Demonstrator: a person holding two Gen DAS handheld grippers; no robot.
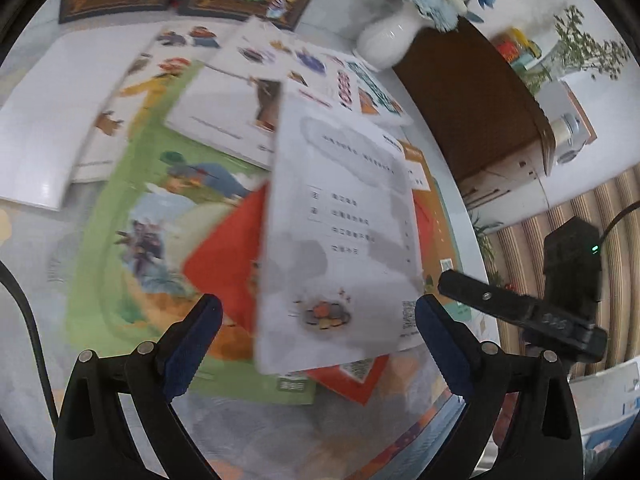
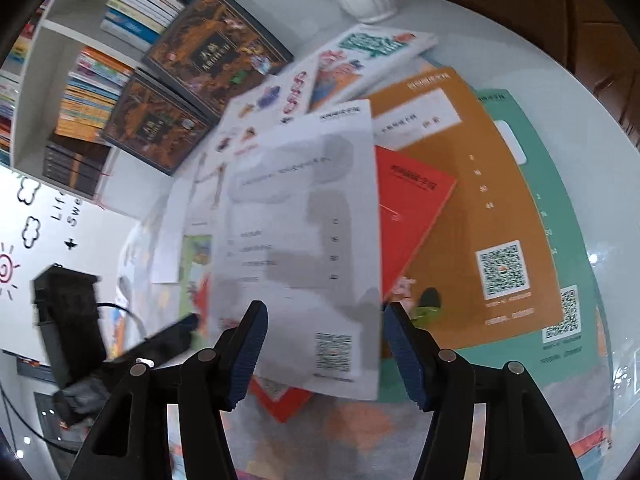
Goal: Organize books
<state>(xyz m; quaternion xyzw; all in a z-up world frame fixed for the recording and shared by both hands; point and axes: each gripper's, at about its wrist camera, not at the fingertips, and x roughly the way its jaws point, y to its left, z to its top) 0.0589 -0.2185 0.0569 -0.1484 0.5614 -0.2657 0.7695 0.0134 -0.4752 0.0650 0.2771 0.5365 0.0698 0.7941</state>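
Both hand-held grippers hover spread over my book pile: the left hand-held gripper [image 1: 319, 340] wide open, the right hand-held gripper [image 2: 326, 344] half open, neither pinching anything. A white booklet [image 1: 340, 232] lies topmost, on the red book [image 1: 228, 256] and green picture book [image 1: 132, 248] on the table [image 2: 560, 60], probably because stacking has begun. Its long axis runs away from me, QR-code end nearest.

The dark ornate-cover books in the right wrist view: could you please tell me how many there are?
2: one dark ornate-cover book at the far table edge by the bookshelf, its twin beside it, leftward. Others may be hidden.
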